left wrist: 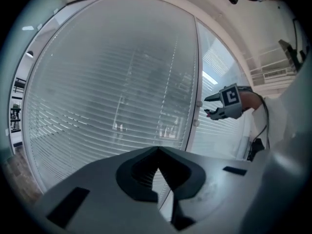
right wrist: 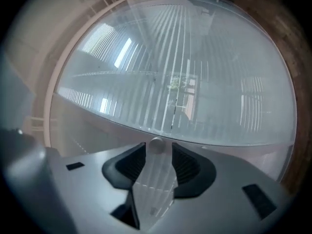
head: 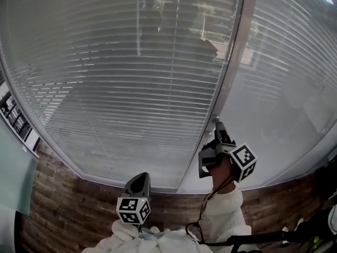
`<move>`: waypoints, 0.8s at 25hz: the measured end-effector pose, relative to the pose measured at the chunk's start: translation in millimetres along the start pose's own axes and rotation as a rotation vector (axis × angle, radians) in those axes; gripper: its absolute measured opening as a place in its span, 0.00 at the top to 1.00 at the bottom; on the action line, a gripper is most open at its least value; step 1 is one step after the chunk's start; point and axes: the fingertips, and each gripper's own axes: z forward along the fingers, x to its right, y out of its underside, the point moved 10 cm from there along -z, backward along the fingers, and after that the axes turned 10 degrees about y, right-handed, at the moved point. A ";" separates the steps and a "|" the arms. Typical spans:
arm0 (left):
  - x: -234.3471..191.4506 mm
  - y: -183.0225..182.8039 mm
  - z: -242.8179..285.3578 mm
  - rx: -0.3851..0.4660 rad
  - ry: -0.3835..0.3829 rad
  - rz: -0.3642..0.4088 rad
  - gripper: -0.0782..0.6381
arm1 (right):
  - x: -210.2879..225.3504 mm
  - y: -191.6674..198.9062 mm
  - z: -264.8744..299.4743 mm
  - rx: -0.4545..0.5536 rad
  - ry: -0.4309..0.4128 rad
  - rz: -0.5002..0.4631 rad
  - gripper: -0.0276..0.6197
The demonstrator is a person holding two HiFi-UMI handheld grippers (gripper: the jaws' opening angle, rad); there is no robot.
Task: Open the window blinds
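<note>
White slatted blinds (head: pixel 131 78) hang shut behind the glass of a large window; the same blinds (left wrist: pixel 107 96) fill the left gripper view. A pale frame post (head: pixel 231 73) divides two panes and carries a small round knob (head: pixel 215 119). My right gripper (head: pixel 218 128) points at that post, level with the knob. In the right gripper view the knob (right wrist: pixel 156 145) sits at the tips of the right gripper (right wrist: pixel 157 152), whose jaws stand apart on either side of it. My left gripper (head: pixel 139 179) hangs lower left, away from the glass, its jaws meeting at the tip (left wrist: pixel 157 162) with nothing in them.
A second pane with blinds (head: pixel 284 88) lies right of the post. A wood-patterned band (head: pixel 68 210) runs below the window. Framed pictures (head: pixel 13 117) sit at the far left. A black cable (head: pixel 202 215) trails from the right hand's white sleeve (head: pixel 226 207).
</note>
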 end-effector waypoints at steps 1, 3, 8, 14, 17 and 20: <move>-3.1 6.3 1.4 -0.007 0.003 -0.002 0.89 | 2.8 1.8 4.4 -0.007 -0.001 0.023 0.72; -7.1 11.8 3.8 -0.014 0.008 -0.010 0.89 | 2.4 2.8 11.2 -0.010 -0.004 0.049 0.72; -15.3 9.5 2.9 -0.013 0.013 -0.014 0.89 | -3.7 -0.9 22.1 0.004 0.009 0.079 0.72; -21.7 13.7 -3.9 -0.012 0.002 -0.028 0.89 | -2.1 -2.5 26.5 0.012 0.060 0.054 0.75; -22.6 16.8 -5.0 -0.013 0.001 -0.038 0.89 | -3.0 -3.7 27.9 0.009 0.067 0.042 0.75; -21.3 20.6 -4.9 -0.018 0.007 -0.044 0.89 | -7.8 -4.9 28.4 0.013 0.076 -0.081 0.76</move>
